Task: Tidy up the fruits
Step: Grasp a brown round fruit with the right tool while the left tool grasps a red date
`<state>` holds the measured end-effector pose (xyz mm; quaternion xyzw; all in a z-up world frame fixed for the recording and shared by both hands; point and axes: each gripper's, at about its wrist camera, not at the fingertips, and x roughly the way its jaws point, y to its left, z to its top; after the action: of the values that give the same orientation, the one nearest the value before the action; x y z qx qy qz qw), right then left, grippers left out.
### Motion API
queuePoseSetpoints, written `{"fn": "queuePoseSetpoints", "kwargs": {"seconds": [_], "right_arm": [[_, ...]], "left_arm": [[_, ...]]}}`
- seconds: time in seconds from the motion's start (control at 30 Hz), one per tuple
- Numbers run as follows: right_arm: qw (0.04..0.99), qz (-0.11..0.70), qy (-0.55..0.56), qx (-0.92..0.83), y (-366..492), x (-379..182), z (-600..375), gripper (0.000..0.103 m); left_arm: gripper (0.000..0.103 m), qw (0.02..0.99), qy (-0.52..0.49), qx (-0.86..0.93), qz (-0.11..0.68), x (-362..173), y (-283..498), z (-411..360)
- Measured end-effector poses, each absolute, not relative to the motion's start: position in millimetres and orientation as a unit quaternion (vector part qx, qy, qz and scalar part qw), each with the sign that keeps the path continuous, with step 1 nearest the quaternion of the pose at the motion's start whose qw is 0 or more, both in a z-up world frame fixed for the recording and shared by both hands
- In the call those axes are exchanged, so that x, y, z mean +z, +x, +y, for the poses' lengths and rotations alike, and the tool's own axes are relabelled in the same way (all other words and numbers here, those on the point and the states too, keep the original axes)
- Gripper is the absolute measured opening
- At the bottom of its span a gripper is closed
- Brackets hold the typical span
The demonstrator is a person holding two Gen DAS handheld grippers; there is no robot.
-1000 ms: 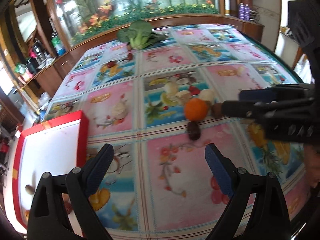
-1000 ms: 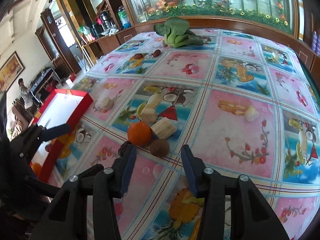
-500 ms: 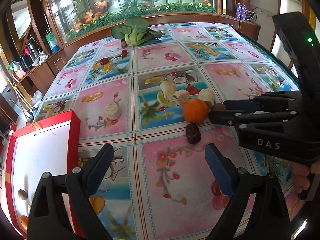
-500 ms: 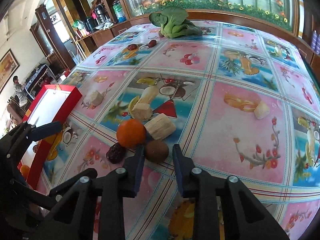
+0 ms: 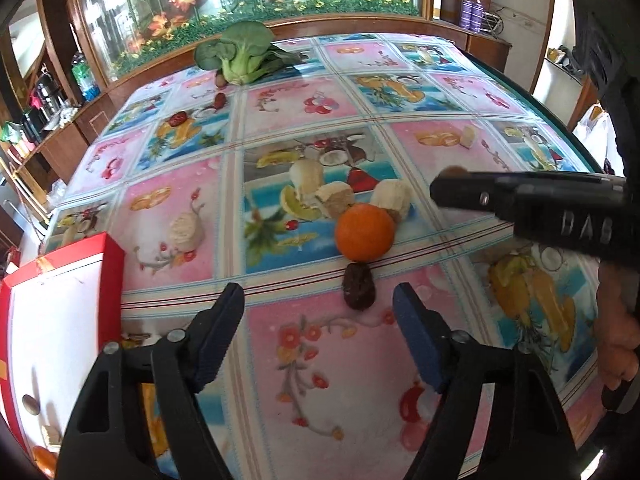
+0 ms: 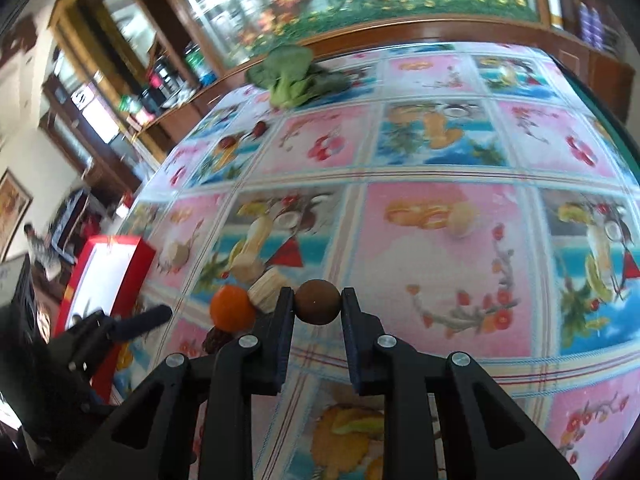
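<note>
1. Small round brown fruit (image 6: pixel 318 302): pinched at its widest between the two pads of the right gripper (image 6: pixel 317 308), and apparently lifted clear of the cloth, presumably for carriage to the tray.
2. Left gripper (image 5: pixel 318 332): jaws closing, nothing between them; it points down at the dark wrinkled date-like fruit (image 5: pixel 359 287) just ahead of its tips, seemingly the next pick.
3. Round orange citrus fruit (image 5: pixel 365 232): rests on the cloth, touching the dark fruit's far end; its closeness may crowd a clean grasp.
4. Pale cut cylindrical pieces (image 5: pixel 335 199): clustered behind the orange, one touching it; another pale piece (image 5: pixel 186 227) lies apart, nearer the tray.
5. Red-rimmed white tray (image 5: pixel 114 254): at the table's left edge, a few small items already inside; likely destination.
6. Fruit-printed glossy tablecloth (image 5: pixel 328 368): its printed fruit can be mistaken for real pieces.
7. Leafy green vegetable (image 5: pixel 244 56): far edge, well apart, with small reddish fruits (image 5: pixel 178 120) nearby.
8. Person's hand (image 5: pixel 618 328): on the right gripper's handle.
</note>
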<state>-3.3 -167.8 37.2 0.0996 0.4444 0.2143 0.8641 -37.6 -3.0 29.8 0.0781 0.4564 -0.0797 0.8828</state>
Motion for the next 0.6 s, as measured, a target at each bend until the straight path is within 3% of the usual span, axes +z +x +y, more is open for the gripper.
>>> {"fn": "queuePoseSetpoints", "kwargs": {"seconds": [0.23,0.37,0.53,0.6], "right_arm": [[0.863,0.444,0.107,0.215,-3.7,39.2,-169.2,0.022],[0.866,0.440,0.124,0.202,-1.9,40.8,-178.0,0.022],[0.866,0.441,0.147,0.184,2.9,39.1,-189.4,0.022],[0.867,0.439,0.157,0.176,3.7,39.3,-194.0,0.022]], "left_arm": [[0.069,0.881,0.079,-0.098,0.455,30.0,-36.3,-13.0],[0.055,0.877,0.076,-0.105,0.462,25.7,-33.5,-15.1],[0.049,0.877,0.073,-0.111,0.461,24.2,-32.6,-17.3],[0.038,0.876,0.073,-0.116,0.463,22.8,-32.2,-18.6]]}}
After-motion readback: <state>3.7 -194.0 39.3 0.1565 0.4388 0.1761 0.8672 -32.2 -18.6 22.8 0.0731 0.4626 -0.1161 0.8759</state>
